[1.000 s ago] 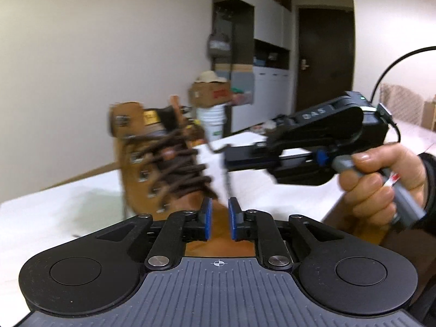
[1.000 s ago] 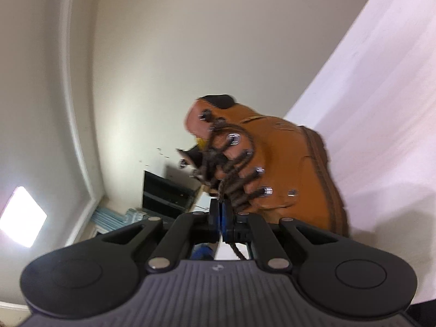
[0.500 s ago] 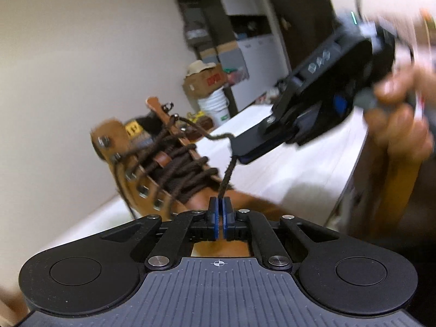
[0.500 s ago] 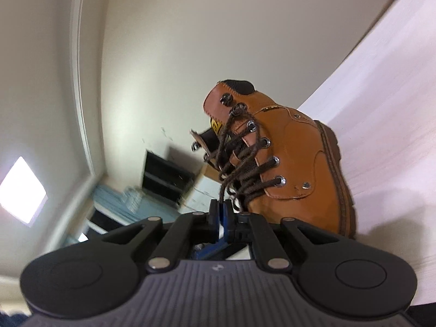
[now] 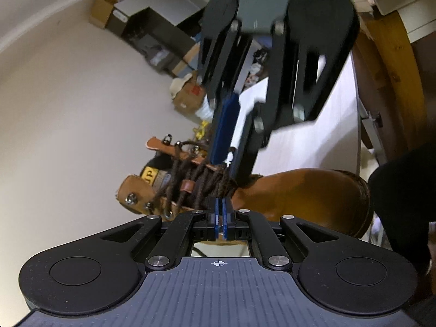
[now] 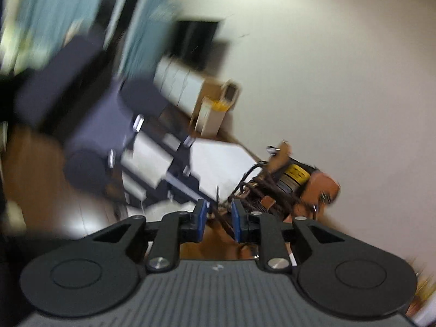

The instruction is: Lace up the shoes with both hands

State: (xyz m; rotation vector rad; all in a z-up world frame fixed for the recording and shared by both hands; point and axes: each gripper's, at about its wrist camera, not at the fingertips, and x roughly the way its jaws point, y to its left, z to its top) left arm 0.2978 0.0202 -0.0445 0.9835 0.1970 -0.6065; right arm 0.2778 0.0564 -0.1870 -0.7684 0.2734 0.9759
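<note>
We see the boot (image 5: 286, 190) lying on the desk (image 5: 313, 125), its laced throat just ahead of our left hand-held gripper (image 5: 221, 212), whose jaws are pinched shut on the brown lace (image 5: 201, 182). Our right hand-held gripper (image 6: 218, 219) is opening, a lace strand loose between its pads, the boot's long axis running ahead and rightward.

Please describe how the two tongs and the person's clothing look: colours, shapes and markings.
Both tongs, left and right, are matte black. Each has two round discs at the sides, jointed link arms with silver pivot bolts, and flat blue pads on the fingertips. The grey ribbed base carries a small crosshair mark. A dark sleeve shows at the right edge of the left view.
</note>
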